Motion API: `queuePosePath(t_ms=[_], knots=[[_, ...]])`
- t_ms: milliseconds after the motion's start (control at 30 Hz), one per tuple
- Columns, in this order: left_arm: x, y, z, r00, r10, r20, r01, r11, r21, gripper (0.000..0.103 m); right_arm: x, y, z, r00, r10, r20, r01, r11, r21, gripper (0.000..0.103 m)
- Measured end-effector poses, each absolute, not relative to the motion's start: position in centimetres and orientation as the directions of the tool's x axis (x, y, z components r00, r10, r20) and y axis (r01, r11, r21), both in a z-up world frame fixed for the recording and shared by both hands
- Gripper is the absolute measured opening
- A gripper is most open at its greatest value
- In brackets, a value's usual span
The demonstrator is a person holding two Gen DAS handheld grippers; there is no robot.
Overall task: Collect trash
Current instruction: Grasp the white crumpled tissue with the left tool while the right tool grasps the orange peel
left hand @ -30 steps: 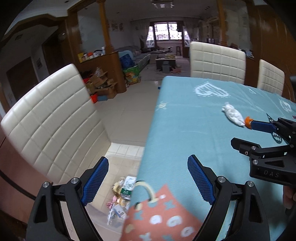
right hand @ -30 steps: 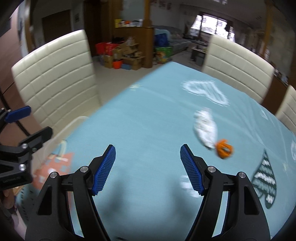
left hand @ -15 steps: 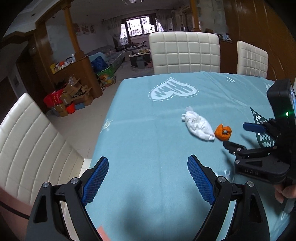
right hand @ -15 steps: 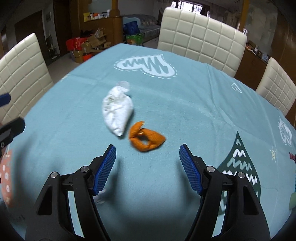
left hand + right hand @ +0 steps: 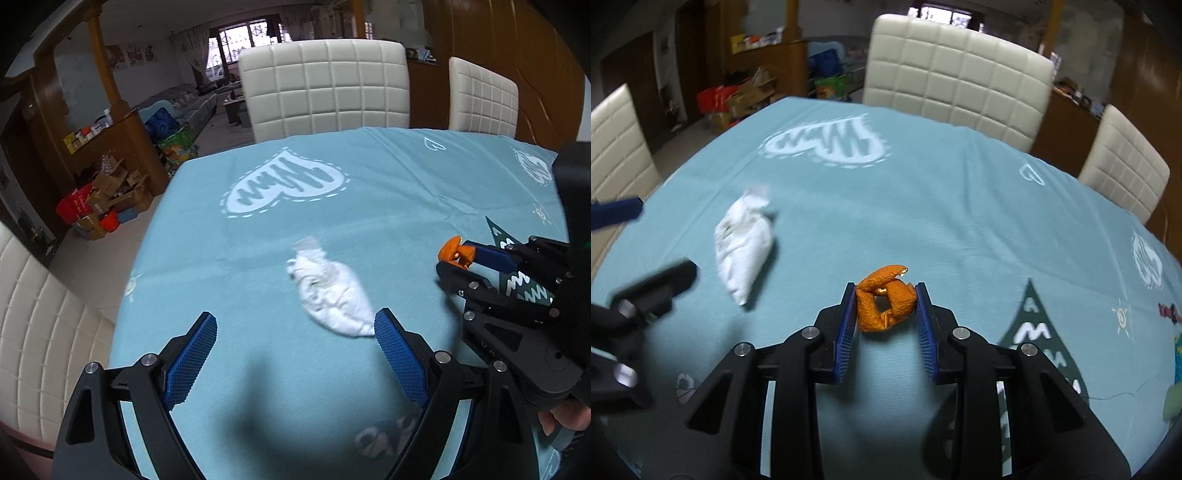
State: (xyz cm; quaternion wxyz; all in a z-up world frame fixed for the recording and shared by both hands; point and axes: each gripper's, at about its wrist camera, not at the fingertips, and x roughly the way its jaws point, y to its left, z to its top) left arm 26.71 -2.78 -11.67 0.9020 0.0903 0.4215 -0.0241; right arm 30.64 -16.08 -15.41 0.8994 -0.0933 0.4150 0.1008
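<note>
While jaws clamp: right gripper (image 5: 885, 311) has just closed on orange peel (image 5: 885, 304); lift straight off table (image 5: 960, 206).
Left gripper (image 5: 293, 352): jaws wide open, centre over white wad (image 5: 332, 295), lower frame.

Both claws are built alike: matte black angular frames with triangular cut-outs, silver round screw heads at the pivots, and blue pads with a fine ribbed grid texture on the inner faces of the fingers. The left claw (image 5: 295, 363) and the right claw (image 5: 886, 306) share this build. A small green light glows on the right claw's black body.
</note>
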Motion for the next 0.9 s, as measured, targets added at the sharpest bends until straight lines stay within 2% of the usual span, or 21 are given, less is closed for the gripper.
queuePosePath(t_ms=[200, 367, 467, 500, 567, 633, 667, 733, 900], knots=[[28.9, -5.2, -12.9, 0.635, 0.018, -0.772, 0.152, 0.977, 0.148, 0.085, 30.8, -17.8, -14.8, 0.648, 0.103, -0.755, -0.224, 0.973, -0.06, 0.032], [30.4, -5.7, -14.7, 0.627, 0.078, -0.775, 0.129, 0.971, 0.202, 0.085, 31.0, -18.0, -15.0, 0.644, 0.097, -0.759, -0.221, 0.973, -0.064, 0.032], [30.9, -5.3, -15.5, 0.625, 0.07, -0.778, 0.12, 0.975, 0.184, 0.083, 31.2, -17.8, -15.2, 0.64, 0.102, -0.762, -0.221, 0.974, -0.055, 0.032], [30.8, -5.0, -15.4, 0.632, 0.051, -0.773, 0.117, 0.98, 0.16, 0.076, 31.2, -17.8, -15.2, 0.639, 0.104, -0.762, -0.221, 0.974, -0.052, 0.032], [30.7, -4.6, -15.2, 0.627, 0.016, -0.779, 0.127, 0.984, 0.123, 0.04, 30.9, -17.6, -15.2, 0.636, 0.11, -0.764, -0.226, 0.973, -0.049, 0.033], [30.7, -4.5, -15.0, 0.624, 0.033, -0.781, 0.118, 0.984, 0.136, 0.029, 30.8, -17.3, -15.1, 0.635, 0.113, -0.765, -0.233, 0.971, -0.05, 0.033], [30.5, -4.3, -14.7, 0.627, 0.026, -0.779, 0.121, 0.984, 0.131, 0.025, 30.7, -17.1, -15.1, 0.634, 0.115, -0.765, -0.238, 0.97, -0.052, 0.033], [30.0, -4.1, -14.3, 0.635, 0.051, -0.771, 0.109, 0.982, 0.155, 0.023, 30.4, -16.7, -15.0, 0.632, 0.118, -0.766, -0.249, 0.967, -0.057, 0.033], [27.7, -2.9, -12.5, 0.675, 0.06, -0.736, 0.08, 0.985, 0.154, 0.023, 28.9, -14.9, -14.3, 0.63, 0.124, -0.767, -0.287, 0.955, -0.081, 0.033]])
